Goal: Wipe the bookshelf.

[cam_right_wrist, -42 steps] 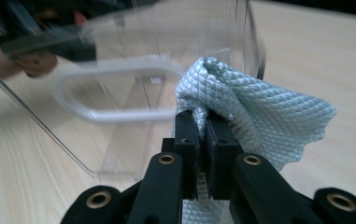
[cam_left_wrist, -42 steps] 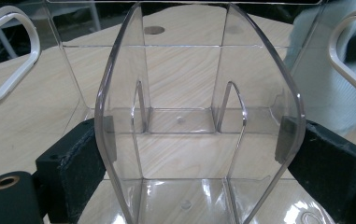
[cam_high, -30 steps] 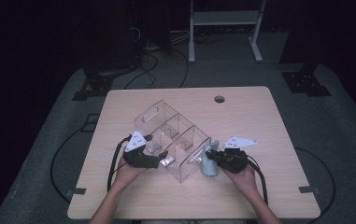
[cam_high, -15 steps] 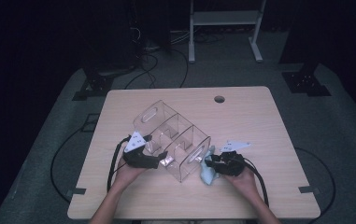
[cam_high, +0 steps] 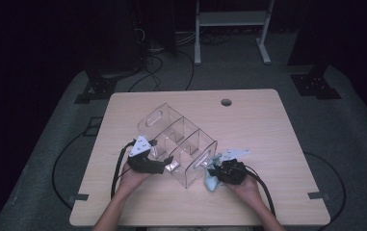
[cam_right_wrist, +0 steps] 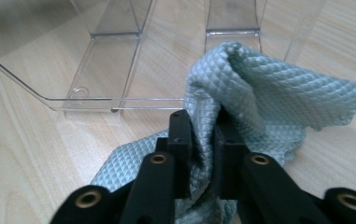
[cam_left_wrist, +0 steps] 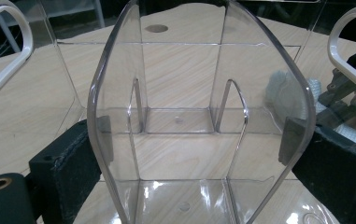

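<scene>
The left gripper [cam_high: 164, 164] squeezes the near end of the clear plastic divided box [cam_high: 181, 144]. The right gripper [cam_right_wrist: 199, 135] has just been closing and pinches the light blue waffle cloth [cam_right_wrist: 259, 93] on the wooden table [cam_high: 268, 125], right of the box.

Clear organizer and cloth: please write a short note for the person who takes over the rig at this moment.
Left gripper: jaws clamped across the side wall of the clear organizer, steadying it on the table.
Right gripper: jaws have just closed on the light blue cloth, pinching a fold.
Cloth lies bunched on the table against the organizer's near-right end, outside it.
Done: organizer held, cloth gripped.
Left: probably wiping the organizer; no wiping contact is visible yet.
</scene>
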Motion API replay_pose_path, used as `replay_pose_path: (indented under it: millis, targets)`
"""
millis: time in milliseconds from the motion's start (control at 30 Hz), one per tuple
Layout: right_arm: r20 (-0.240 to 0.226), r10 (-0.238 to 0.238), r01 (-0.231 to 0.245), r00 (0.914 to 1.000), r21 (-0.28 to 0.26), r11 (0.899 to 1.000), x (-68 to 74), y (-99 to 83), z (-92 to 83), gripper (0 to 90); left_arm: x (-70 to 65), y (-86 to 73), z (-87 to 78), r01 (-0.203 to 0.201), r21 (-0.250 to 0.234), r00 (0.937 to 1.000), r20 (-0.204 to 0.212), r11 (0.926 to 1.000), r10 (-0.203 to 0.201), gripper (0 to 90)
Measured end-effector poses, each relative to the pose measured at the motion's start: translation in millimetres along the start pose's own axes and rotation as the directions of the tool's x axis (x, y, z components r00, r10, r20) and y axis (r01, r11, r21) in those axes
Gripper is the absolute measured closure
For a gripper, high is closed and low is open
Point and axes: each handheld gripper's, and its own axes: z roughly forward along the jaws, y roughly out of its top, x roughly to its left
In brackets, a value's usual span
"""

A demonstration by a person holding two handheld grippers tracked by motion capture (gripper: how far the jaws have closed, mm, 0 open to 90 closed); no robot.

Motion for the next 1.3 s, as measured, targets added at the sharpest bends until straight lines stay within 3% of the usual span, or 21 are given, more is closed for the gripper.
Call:
replay_pose_path:
  millis: [100, 167, 200, 300, 567, 633, 733, 833, 1000, 1100, 1300]
  targets:
    - [0.003, 0.015, -0.015, 0.9999, -0.001, 1.0, -3.1, 1.1, -3.3, 83.6, -0.8, -0.4, -0.1, -0.005, 0.0, 1.0, -0.005, 1.0, 0.005, 6.2]
    - [0.041, 0.034, -0.033, 0.9986, -0.035, 0.999, -8.5, 2.0, -9.0, 83.7, -0.9, -0.6, 0.0, -0.007, -0.001, 1.0, -0.006, 1.0, 0.007, 6.3]
    - [0.047, 0.066, -0.063, 0.9967, -0.063, 0.996, -11.4, 2.3, -12.6, 83.7, -0.9, -0.7, 0.2, -0.007, -0.002, 1.0, -0.006, 1.0, 0.007, 6.2]
    - [0.044, 0.096, -0.091, 0.9944, -0.103, 0.99, -14.9, 3.1, -17.0, 83.7, -1.3, -0.4, 0.5, -0.009, -0.001, 0.9999, -0.007, 1.0, 0.009, 6.2]
    - [-0.015, 0.0, 0.0, 0.9999, -0.06, 0.998, 10.7, 4.2, -6.4, 83.5, -1.8, -0.4, 0.6, -0.011, 0.002, 0.9999, -0.011, 0.9999, 0.011, 6.3]
    - [0.013, -0.004, 0.004, 0.9999, -0.057, 0.998, 6.2, 5.4, -7.9, 83.5, -2.3, -0.5, 0.8, -0.01, 0.0, 0.9999, 0.0, 0.9999, 0.01, 6.6]
    - [0.063, 0.06, -0.054, 0.9962, -0.094, 0.994, -11.1, 6.8, -11.4, 83.6, -3.2, -0.8, 2.2, -0.01, 0.0, 0.9999, 0.008, 1.0, 0.01, 6.4]
    - [0.053, 0.091, -0.085, 0.9944, -0.103, 0.991, -16.2, 4.8, -10.2, 83.5, -3.5, -0.5, 3.2, -0.008, -0.001, 0.9999, 0.01, 1.0, 0.008, 6.5]
    - [-0.015, 0.03, -0.031, 0.9994, -0.063, 0.998, -1.6, 4.9, -4.9, 83.5, -4.5, -0.4, 3.5, -0.007, 0.003, 1.0, -0.004, 1.0, 0.007, 6.5]
    - [-0.032, 0.042, -0.044, 0.9986, -0.063, 0.997, -3.5, 4.7, -5.0, 83.5, -5.9, -0.4, 4.7, -0.005, 0.002, 0.9999, -0.013, 1.0, 0.005, 5.9]
    - [-0.08, -0.002, -0.001, 0.9968, -0.041, 0.999, 13.7, 4.3, 1.2, 83.3, -10.7, 0.5, 9.6, -0.031, 0.037, 0.9962, -0.08, 0.9988, 0.034, 4.6]
